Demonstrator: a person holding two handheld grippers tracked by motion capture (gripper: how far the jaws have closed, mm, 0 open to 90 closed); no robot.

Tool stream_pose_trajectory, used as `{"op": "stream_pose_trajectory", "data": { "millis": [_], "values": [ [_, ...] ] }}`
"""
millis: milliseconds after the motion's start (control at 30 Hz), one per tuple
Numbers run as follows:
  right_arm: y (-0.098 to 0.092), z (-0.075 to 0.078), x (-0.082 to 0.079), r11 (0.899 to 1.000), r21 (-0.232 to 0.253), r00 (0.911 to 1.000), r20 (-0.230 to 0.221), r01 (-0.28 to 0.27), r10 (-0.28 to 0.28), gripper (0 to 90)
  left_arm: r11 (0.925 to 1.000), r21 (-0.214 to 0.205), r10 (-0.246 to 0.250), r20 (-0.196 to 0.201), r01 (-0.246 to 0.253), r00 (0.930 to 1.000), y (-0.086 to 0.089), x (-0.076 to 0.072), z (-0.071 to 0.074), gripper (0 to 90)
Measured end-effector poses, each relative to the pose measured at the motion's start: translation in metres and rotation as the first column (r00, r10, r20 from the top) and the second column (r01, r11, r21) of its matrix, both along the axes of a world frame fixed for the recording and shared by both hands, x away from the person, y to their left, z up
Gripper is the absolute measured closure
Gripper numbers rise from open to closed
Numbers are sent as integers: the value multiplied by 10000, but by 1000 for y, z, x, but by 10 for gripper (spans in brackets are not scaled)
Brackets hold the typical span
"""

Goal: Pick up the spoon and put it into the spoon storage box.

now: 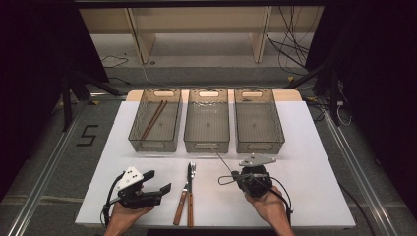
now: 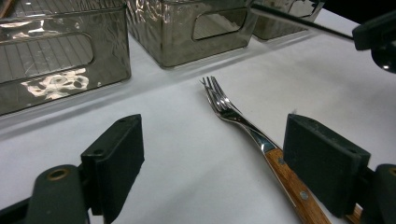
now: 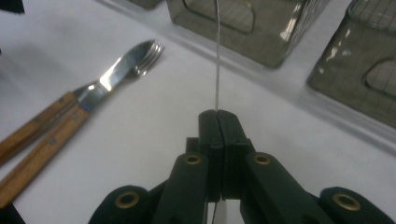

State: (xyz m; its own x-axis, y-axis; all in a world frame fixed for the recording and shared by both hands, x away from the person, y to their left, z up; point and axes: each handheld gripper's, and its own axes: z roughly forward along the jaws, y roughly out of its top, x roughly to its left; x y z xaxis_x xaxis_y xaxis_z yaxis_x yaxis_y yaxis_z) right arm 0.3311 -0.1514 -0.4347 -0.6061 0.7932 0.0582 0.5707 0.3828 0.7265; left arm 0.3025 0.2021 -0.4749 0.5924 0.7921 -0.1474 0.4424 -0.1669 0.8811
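High view: right gripper (image 1: 244,173) clamps a thin metal rod (image 1: 223,161) just before the middle bin (image 1: 207,120). Left gripper view: jaws wide, fork (image 2: 233,114) between them. Right gripper view: jaws closed on rod (image 3: 216,56). Transport step; next, release over a bin.

A black numeral "5" on the grey floor (image 1: 87,135), left of the table.

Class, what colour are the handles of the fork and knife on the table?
Reddish-brown wood handles, clearest in the right gripper view.
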Motion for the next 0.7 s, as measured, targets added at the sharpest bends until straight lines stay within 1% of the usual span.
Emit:
{"op": "stream_pose_trajectory", "data": {
  "millis": [233,400,533,700],
  "values": [
    [1,19,23,9990,444,9999,131,86,-91,900,10000,-29,27,22,-27,10000,1,0,0,201],
    [2,35,39,9971,738,9993,318,165,-188,900,10000,-21,17,22,-17,10000,1,0,0,200],
    [5,43,52,9960,854,9989,368,265,-297,900,10000,-36,20,24,-20,10000,1,0,0,200],
    [11,49,71,9953,882,9987,302,392,-421,900,10000,-53,20,27,-20,10000,1,0,0,200]
  ]
}}
